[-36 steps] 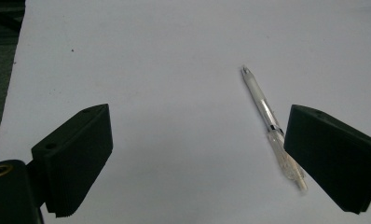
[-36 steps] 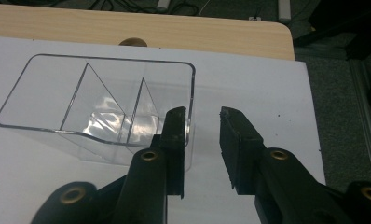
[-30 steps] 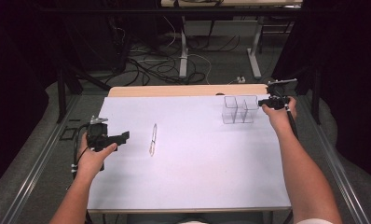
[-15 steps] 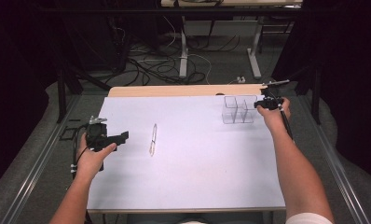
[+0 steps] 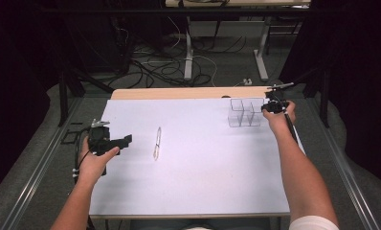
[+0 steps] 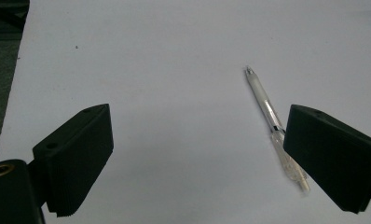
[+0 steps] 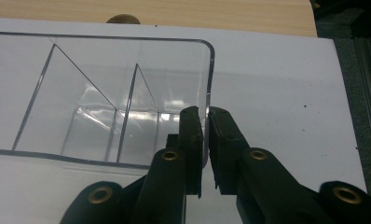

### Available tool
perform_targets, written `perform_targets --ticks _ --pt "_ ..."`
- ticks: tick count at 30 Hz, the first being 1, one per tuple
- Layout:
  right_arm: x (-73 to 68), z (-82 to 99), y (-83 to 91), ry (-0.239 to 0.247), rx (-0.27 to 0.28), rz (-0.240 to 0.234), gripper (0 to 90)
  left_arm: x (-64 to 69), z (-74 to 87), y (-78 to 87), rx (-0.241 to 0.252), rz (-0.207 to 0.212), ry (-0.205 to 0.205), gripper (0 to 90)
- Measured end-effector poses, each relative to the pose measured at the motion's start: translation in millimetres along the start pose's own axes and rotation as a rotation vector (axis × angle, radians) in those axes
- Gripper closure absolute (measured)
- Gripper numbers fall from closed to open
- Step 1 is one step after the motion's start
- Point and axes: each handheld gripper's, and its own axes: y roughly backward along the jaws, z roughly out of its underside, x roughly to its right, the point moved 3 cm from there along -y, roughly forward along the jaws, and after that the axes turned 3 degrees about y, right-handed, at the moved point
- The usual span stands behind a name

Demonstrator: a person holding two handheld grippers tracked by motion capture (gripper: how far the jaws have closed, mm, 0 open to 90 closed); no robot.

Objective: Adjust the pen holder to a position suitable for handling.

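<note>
Your right tool (image 7: 205, 122) has just been closing and now pinches the side wall of the clear plastic divided box (image 5: 243, 112) at the far right of the white table (image 5: 198, 182). Your left tool (image 6: 193, 154) hangs wide open, holding nothing, near the table's left edge, with the clear plastic pen (image 6: 272, 123) lying just beside it.

Cables (image 5: 150, 72) lie on the floor beyond the table (image 5: 188, 191).

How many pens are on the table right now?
1. The pen lies flat on the white table, left of centre, just right of the left gripper and well apart from the clear organizer. None seems hidden.
</note>
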Motion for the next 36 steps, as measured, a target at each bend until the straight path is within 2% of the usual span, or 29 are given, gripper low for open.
perform_targets --ticks 6,19,25,27,36 --pt "0.6 -0.6 1.5 -0.031 -0.004 0.009 88.7 -0.2 0.2 -0.5 0.001 -0.001 0.004 9.0" --pt "-2.5 1.2 3.7 -0.049 -0.007 0.048 89.5 -0.1 0.4 -1.4 0.001 -0.001 0.007 9.1" --pt "-4.9 2.2 5.4 -0.063 -0.016 0.042 89.4 0.0 0.5 -1.1 -0.007 0.002 0.007 9.1" --pt "-9.2 2.9 6.5 -0.077 -0.021 0.027 89.3 -0.6 0.5 -1.3 0.000 0.001 0.009 9.1" --pt "-26.6 5.0 8.8 -0.072 -0.038 0.010 89.3 0.1 0.6 -2.0 -0.003 0.001 0.010 9.1"
